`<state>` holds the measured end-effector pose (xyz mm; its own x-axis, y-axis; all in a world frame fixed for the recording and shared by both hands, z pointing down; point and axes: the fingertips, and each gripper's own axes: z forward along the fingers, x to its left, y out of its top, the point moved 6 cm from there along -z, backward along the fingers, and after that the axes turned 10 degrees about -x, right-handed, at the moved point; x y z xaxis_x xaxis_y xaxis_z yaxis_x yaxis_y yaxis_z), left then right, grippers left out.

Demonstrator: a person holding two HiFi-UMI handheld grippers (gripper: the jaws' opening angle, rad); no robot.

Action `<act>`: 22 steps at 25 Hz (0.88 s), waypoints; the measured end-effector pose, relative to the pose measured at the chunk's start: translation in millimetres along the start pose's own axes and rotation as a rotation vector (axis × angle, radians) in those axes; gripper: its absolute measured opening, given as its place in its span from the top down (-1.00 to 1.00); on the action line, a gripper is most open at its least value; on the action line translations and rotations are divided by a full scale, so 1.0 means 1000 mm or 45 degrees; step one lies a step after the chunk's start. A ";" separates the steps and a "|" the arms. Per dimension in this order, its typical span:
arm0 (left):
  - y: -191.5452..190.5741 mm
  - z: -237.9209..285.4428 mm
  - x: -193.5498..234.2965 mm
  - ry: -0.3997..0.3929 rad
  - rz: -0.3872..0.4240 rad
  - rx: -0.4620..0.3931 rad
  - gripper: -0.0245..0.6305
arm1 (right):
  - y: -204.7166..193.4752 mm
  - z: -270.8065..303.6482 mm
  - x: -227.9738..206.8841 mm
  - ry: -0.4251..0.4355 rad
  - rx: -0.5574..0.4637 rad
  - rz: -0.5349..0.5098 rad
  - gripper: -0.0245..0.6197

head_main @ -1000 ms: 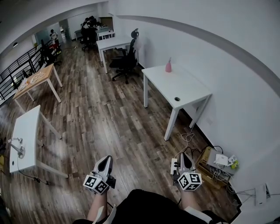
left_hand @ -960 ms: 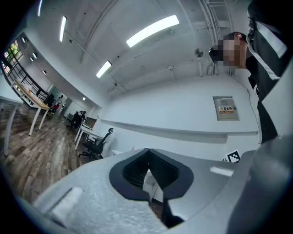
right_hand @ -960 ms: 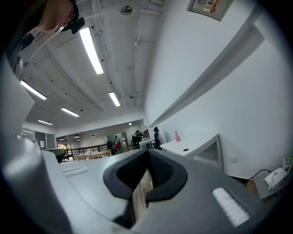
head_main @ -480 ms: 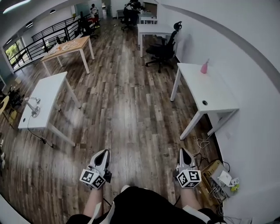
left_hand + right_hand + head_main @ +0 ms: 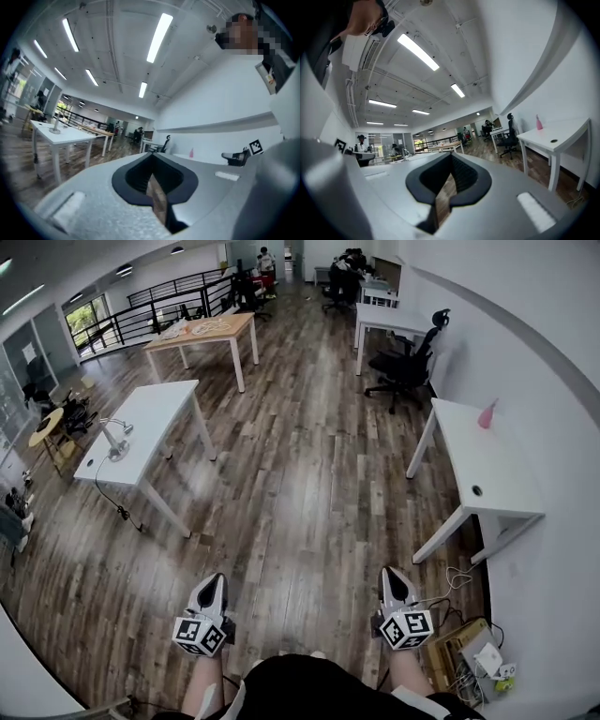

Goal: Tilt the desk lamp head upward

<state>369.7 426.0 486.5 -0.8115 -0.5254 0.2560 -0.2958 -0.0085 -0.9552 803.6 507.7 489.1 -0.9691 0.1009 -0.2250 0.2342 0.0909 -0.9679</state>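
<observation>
The desk lamp (image 5: pixel 115 441) stands on a white table (image 5: pixel 155 413) at the left of the room, near that table's near end and close to its left edge. It is small and pale, silvery grey: a round base flat on the tabletop, a thin stem rising from it, and a short head at the top. At this size the head's angle cannot be judged. A dark cable (image 5: pixel 111 498) drops from the table's near edge to the wooden floor (image 5: pixel 300 493).

Both grippers are held low at the bottom of the head view, well apart from the lamp and from each other, over bare floor. The left gripper (image 5: pixel 213 584) is clenched: in its own view the two dark pads meet in a line with nothing between them. The right gripper (image 5: pixel 391 577) is likewise clenched and empty, its pads pressed together.

Against the right wall stands a second white table (image 5: pixel 497 470) with a pink bottle (image 5: pixel 487 414) near its far edge. Beyond it a black office chair (image 5: pixel 409 364) sits at another desk, and a wooden-topped table (image 5: pixel 202 331) stands farther back on the left.
</observation>
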 end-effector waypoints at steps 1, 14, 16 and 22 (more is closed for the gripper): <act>0.001 -0.004 0.006 0.050 0.024 0.009 0.93 | -0.002 0.006 0.006 0.040 0.015 0.006 0.92; 0.043 -0.096 0.074 0.214 0.049 -0.112 0.93 | -0.026 0.078 0.126 0.388 0.072 0.031 0.92; 0.046 -0.111 0.083 0.262 0.049 -0.129 0.93 | -0.028 0.086 0.140 0.432 0.083 0.026 0.92; 0.045 -0.155 0.109 0.399 0.028 -0.159 0.93 | -0.043 0.105 0.186 0.546 0.134 0.028 0.92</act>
<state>189.9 500.5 494.8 -0.9280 -0.2370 0.2875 -0.3205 0.1143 -0.9403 605.1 419.0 477.2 -0.8392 0.5055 -0.2006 0.2239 -0.0150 -0.9745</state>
